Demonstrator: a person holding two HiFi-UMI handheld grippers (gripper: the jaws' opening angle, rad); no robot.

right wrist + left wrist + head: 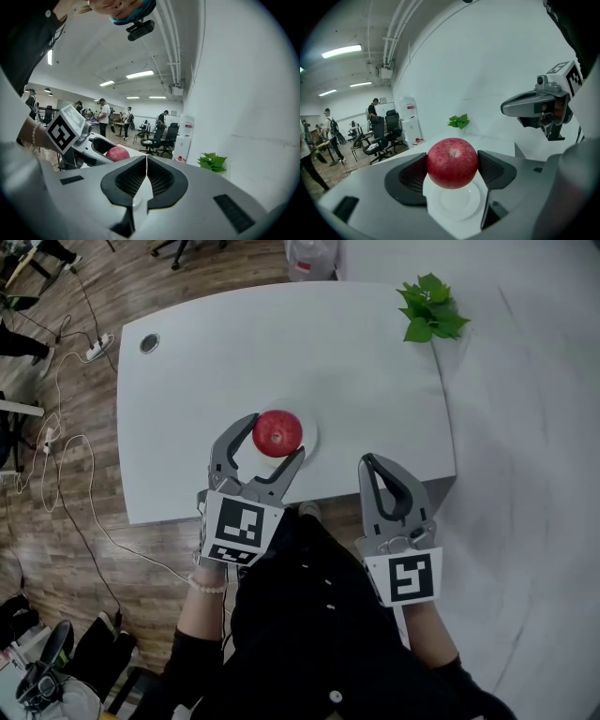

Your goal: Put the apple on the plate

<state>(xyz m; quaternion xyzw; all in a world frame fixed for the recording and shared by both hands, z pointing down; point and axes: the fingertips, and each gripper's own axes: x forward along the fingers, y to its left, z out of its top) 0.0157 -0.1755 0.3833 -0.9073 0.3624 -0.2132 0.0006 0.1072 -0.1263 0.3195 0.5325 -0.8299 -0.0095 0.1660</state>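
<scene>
**Over the white plate: apple clamped in the left tool**

At the front edge of the white worktop, the left tool reaches in with its two jaws closed against either side of a red apple. In the left gripper view the dark ribbed pads press on the fruit's flanks, and its stem dimple faces up and toward the camera. Directly beneath the apple lies a small white plate. From the head view only the plate's right-hand rim peeks out past the fruit. Whether the apple already rests on the plate or hangs just above it, I cannot tell.

The right tool hovers just to the right of the left one, close to the worktop's front edge, well apart from the apple. Its jaws are pressed together with nothing between them, and the right gripper view shows the two pads meeting along a thin seam.

A leafy green plant stands at the worktop's far right corner, against the white wall. A round cable hole sits near the far left corner. White cables trail over the wooden floor to the left.
</scene>
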